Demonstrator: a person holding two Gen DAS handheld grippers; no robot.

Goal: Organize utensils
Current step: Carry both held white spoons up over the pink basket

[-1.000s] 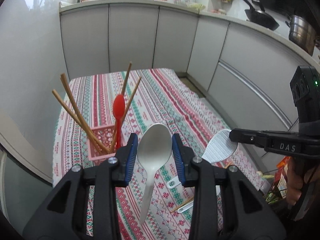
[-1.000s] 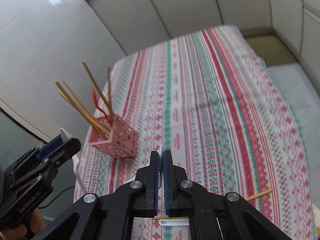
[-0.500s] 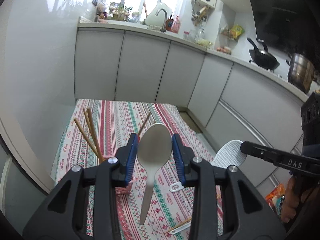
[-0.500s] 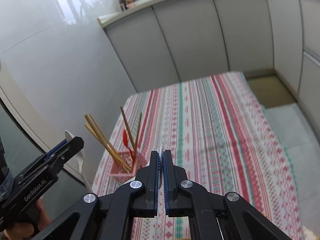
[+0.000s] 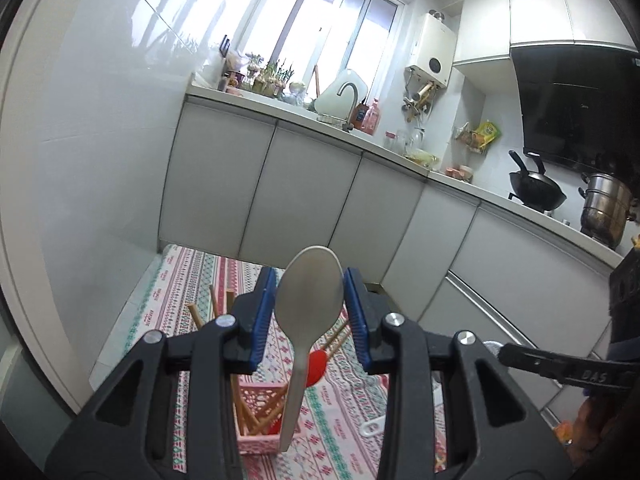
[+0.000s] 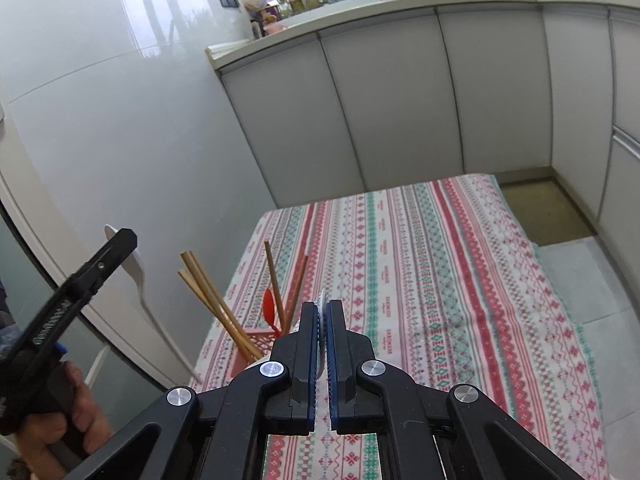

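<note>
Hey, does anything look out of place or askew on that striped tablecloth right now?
Mostly tidy. A small white plastic utensil lies loose on the striped tablecloth, outside the pink plastic basket holding the wooden chopsticks and red spoon. The chopsticks lean in different directions rather than standing together.

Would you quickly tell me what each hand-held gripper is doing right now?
Left hand-held gripper: closed on the white spoon.
Right hand-held gripper: closed on a white rice paddle.

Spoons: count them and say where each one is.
2. A white spoon is clamped in the left gripper; a red spoon stands in the pink basket. The thin white thing in the right gripper, seen edge-on, may be another.
</note>
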